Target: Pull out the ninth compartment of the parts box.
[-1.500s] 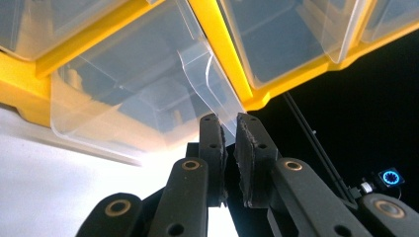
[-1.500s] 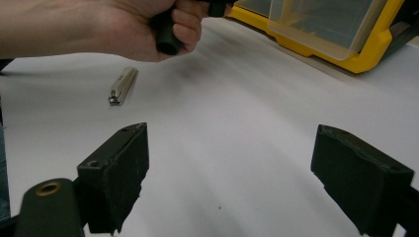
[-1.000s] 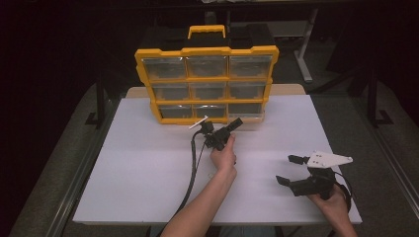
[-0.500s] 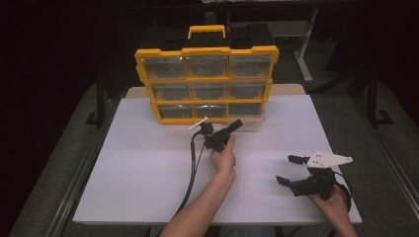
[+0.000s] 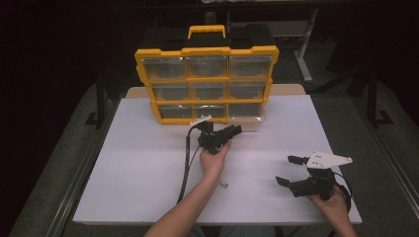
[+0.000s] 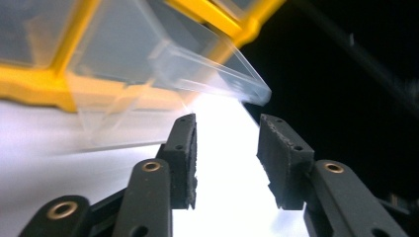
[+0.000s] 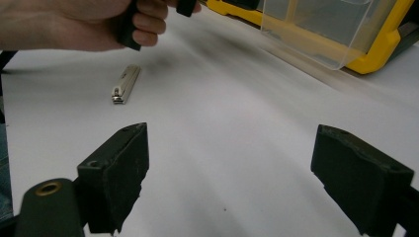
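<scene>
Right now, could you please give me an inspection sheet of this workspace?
Surface: white table top, mostly bare.
Job's things: yellow organizer upright at the far edge; clear drawer at its bottom row pulled out.
Clutter: small nail clipper lying flat near the left forearm.
Grippers: left gripper open, just short of the drawer; right gripper open wide, above the table, holding nothing.
Cables: black cable trails from the left gripper toward the near edge.
Surroundings: dark; metal frame legs behind.

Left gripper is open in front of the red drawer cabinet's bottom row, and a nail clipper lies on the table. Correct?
Not quite: the drawer cabinet is yellow, as the high view shows. The left gripper is open at its bottom row, and the nail clipper lies on the table.
</scene>
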